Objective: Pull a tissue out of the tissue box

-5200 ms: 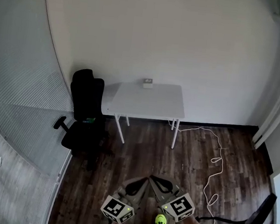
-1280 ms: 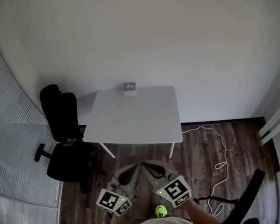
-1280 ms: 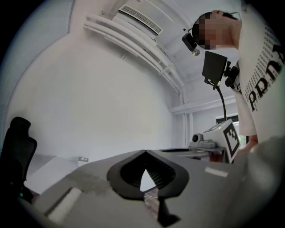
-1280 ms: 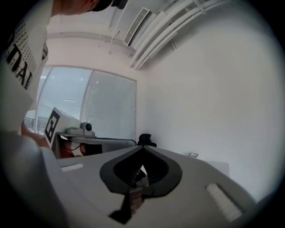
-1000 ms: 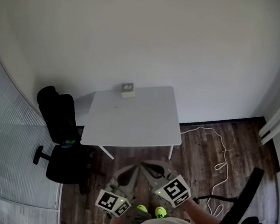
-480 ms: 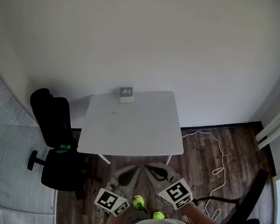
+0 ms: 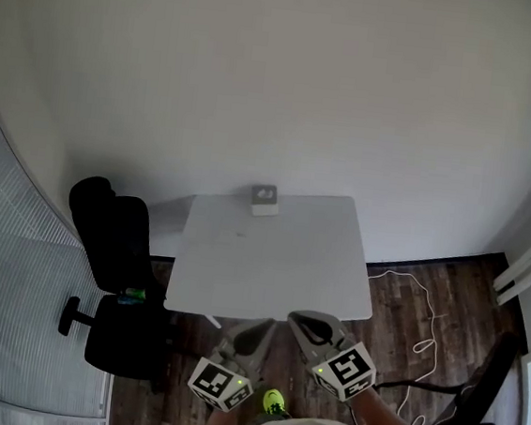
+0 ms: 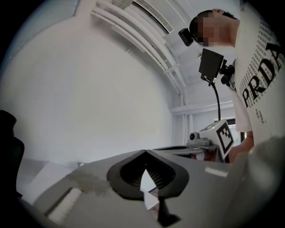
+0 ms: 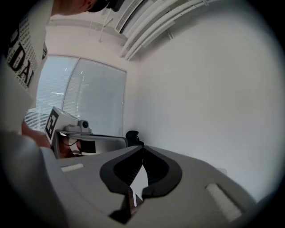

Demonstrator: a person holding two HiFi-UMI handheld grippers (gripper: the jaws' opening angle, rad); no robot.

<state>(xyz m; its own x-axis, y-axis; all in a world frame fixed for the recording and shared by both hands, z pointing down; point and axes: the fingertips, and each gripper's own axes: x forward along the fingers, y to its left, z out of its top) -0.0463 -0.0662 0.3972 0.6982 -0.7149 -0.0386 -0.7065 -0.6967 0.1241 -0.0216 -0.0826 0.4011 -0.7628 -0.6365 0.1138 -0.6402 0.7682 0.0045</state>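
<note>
Tissue box (image 7: 265,200): a small, squat, pale block in the head view, with a lighter top face and a greyer side turned toward the camera.
Box top: it carried a small dark mark near the middle; the box was too small in view to tell whether a tissue stood up out of it.
Box position: it sat on the white table (image 7: 269,264) at the far edge, close to the wall and about midway along that edge.
Box surroundings: nothing else could be made out on the tabletop.
Left gripper (image 7: 255,332): it was held low in front of the person, on the near side of the table, well apart from the box.
Left claw: in its own view the two dark pads met at their tips (image 8: 144,151), clenched with nothing between them.
Right gripper (image 7: 305,322): it was just beside the left one, pointing over the table's near edge, and also well apart from the box.
Right claw: the pads met at the tips (image 9: 142,147) in the right gripper view, clenched and empty.
Marker cubes: one black-and-white cube sat at the back of each gripper, nearest the person.
Office chair (image 7: 117,276): it was black and stood to the left of the table.
Cable (image 7: 424,318): a white cable lay in loops on the dark wood floor (image 7: 446,292) to the right of the table.
Shoe (image 7: 274,403): a bright yellow-green shoe showed between the two grippers at the bottom of the head view.
</note>
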